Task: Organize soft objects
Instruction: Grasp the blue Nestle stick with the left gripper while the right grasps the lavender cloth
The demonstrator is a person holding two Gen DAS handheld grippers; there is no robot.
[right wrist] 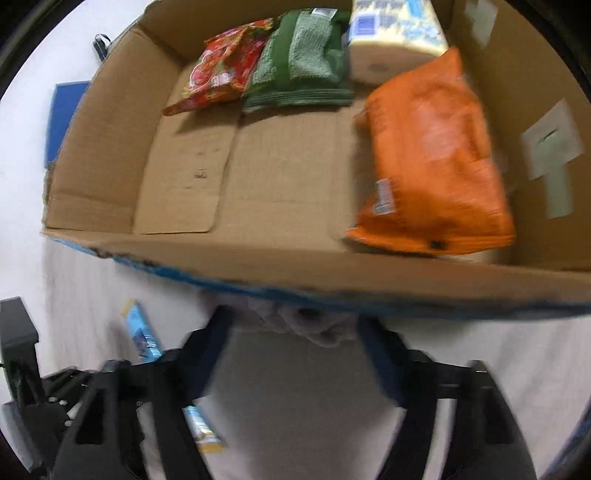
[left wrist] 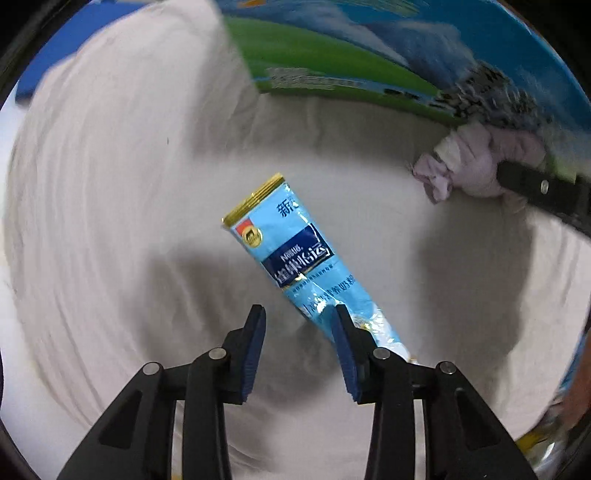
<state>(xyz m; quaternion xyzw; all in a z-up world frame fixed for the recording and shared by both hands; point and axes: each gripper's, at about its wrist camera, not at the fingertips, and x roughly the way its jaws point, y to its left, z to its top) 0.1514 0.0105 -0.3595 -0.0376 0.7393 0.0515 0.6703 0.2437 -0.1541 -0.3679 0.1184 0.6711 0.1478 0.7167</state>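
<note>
My left gripper (left wrist: pixel 299 314) is open over a white cloth surface; a light blue milk-powder sachet (left wrist: pixel 291 254) lies flat there, its lower end beside and under my right fingertip (left wrist: pixel 341 317). My right gripper (right wrist: pixel 295 321) is shut on a pale purple cloth bundle (right wrist: pixel 306 325) and holds it just outside the near wall of a cardboard box (right wrist: pixel 258 269). The same bundle (left wrist: pixel 476 162) and the right gripper show at the right of the left wrist view. The sachet (right wrist: pixel 142 332) also shows in the right wrist view at lower left.
The box holds an orange packet (right wrist: pixel 436 158), a green towel (right wrist: pixel 303 62), a red snack bag (right wrist: pixel 221 70) and a white and blue tissue pack (right wrist: pixel 395 33). The box's printed outer side (left wrist: pixel 369 55) rises behind the sachet. A blue object (right wrist: pixel 62 114) lies left of the box.
</note>
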